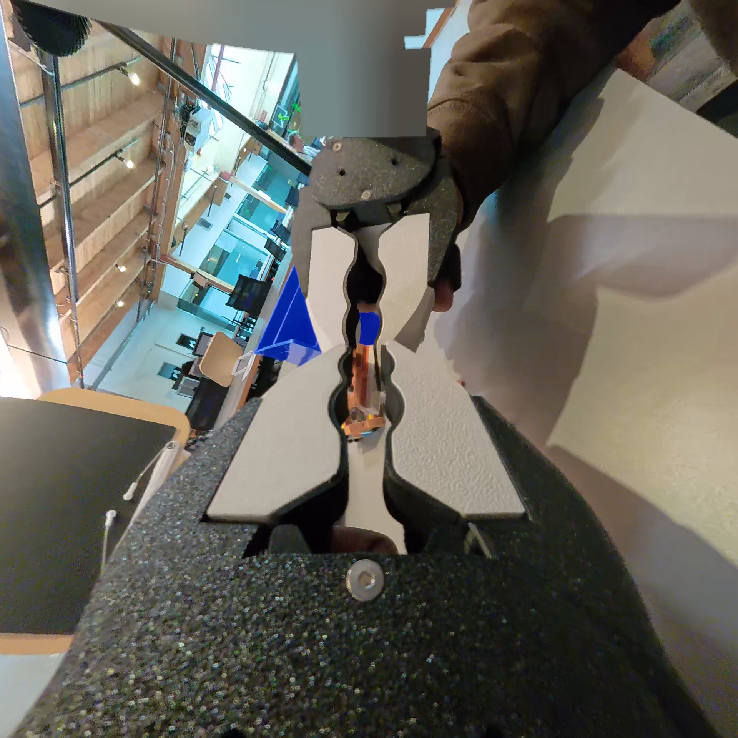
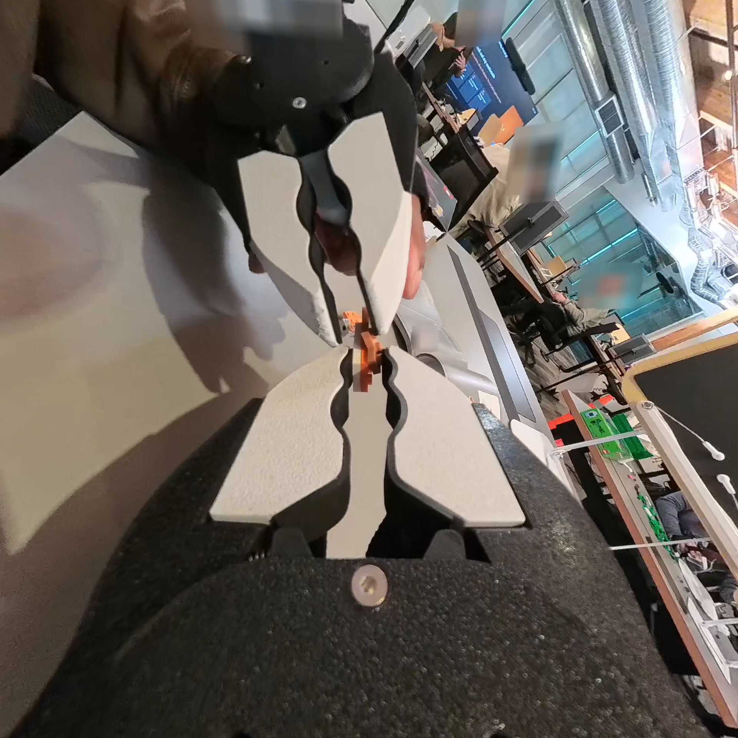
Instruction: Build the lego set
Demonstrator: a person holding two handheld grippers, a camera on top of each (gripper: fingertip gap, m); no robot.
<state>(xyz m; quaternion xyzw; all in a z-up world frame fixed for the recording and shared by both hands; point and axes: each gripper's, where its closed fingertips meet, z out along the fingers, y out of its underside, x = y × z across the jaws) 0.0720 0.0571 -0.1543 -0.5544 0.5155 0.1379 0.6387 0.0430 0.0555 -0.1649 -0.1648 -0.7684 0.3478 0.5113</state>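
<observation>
Both grippers meet tip to tip above the white table (image 1: 599, 359). My left gripper (image 1: 364, 359) is shut on a small orange-brown lego assembly (image 1: 361, 399) with clear parts. My right gripper (image 2: 365, 355) is shut on a stack of brown-orange and tan lego plates (image 2: 367, 371). In the right wrist view the left gripper (image 2: 355, 331) faces me, with a bit of its orange assembly (image 2: 350, 317) showing between its tips. In the left wrist view the right gripper (image 1: 365, 341) faces me. The two lego pieces touch or nearly touch; I cannot tell which. Something blue shows in the gap between the right gripper's fingers.
A blue bin (image 1: 289, 323) stands on the table behind the grippers. A white and grey box (image 2: 459, 319) lies beyond the tips. A black board with a wooden rim (image 2: 699, 399) and green packets (image 2: 607, 435) are at the right. Brown sleeves (image 1: 519, 100) hold the grippers. The tips of both grippers are at nearly the same place.
</observation>
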